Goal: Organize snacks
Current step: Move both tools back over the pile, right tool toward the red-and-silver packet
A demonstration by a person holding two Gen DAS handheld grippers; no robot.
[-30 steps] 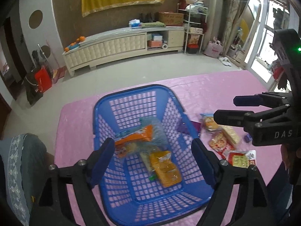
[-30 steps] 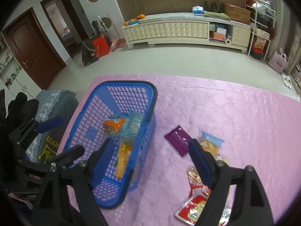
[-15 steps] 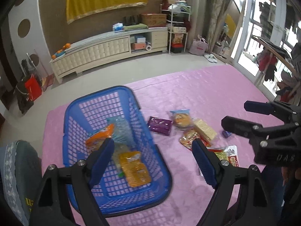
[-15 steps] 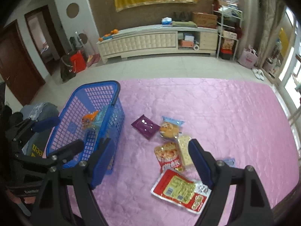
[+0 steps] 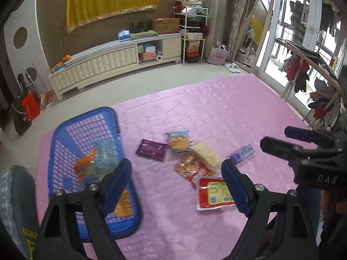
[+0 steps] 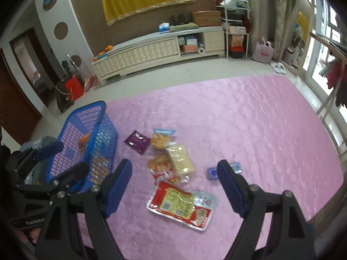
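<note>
both grippers are hanging above the pink quilted table (image 6: 249, 117) with nothing in them. the left gripper (image 5: 176, 184) is standing with its blue pads spread wide, framing the gap between the blue basket (image 5: 65, 134) and the loose snacks. the right gripper (image 6: 174, 184) is spread just as wide, looking down on the red and yellow pouch (image 6: 181, 205) lying nearest of all.

the basket is sitting at the left end of the table, already holding an orange packet (image 5: 83, 168) and a clear blue-tinted bag (image 5: 106, 153). the rest are lying in a loose cluster to its right: a purple sachet (image 6: 137, 141), a round cake in a blue-topped wrapper (image 6: 161, 139), a pale cracker pack (image 6: 181, 159) overlapping a red-printed snack bag (image 6: 161, 165), and small blue wrapped pieces (image 6: 213, 173) off to the right, half hidden behind the right gripper's finger.

what is looking risky: the cracker pack and the red-printed bag are touching and overlapping, so closing on one is likely dragging or lifting the other. the pouches are lying flat and slick, so pads coming down steeply may be skating off the film or pinching the quilt with it. the two grippers are working close together, and crossing paths toward the same pile could be knocking them into each other or nudging the basket toward the near left table edge.
</note>
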